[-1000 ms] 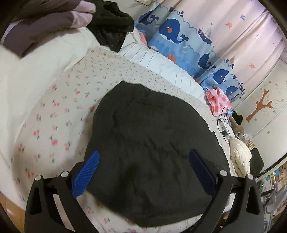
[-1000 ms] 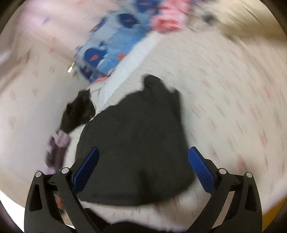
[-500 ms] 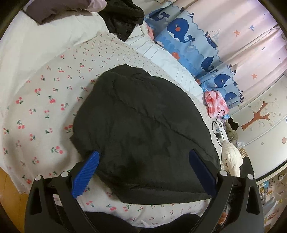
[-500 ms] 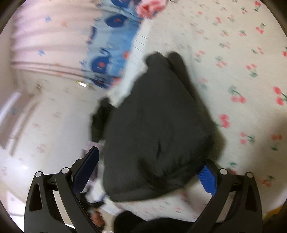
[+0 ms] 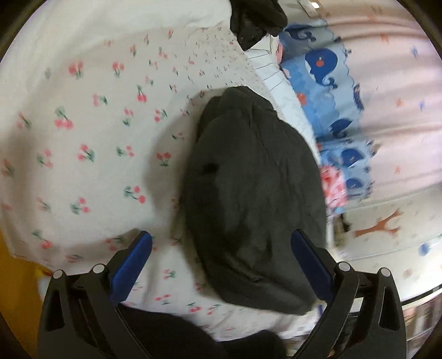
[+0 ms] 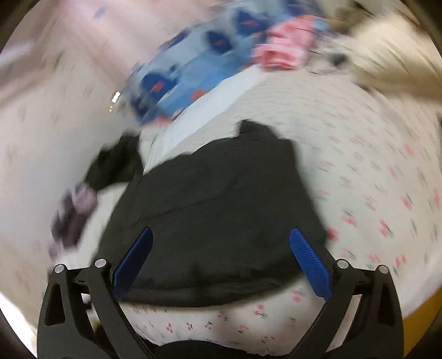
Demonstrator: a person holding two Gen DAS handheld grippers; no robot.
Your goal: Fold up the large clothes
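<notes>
both claws hang above the bed with nothing in them: the left gripper (image 5: 221,262) has its blue pads spread wide, and the right gripper (image 6: 221,258) is spread just as wide, probably so each camera can size up the bundle before the next touch. the dark charcoal folded garment (image 5: 254,193) lies in the centre of the left view, running from upper middle to lower right, flat on the white cherry-print bedsheet (image 5: 91,154). in the right view the same garment (image 6: 218,210) fills the middle, blurred. it looks compact, thick and soft, edges rounded, likely near finished. a loose black garment (image 5: 255,19) sits at the top edge.
</notes>
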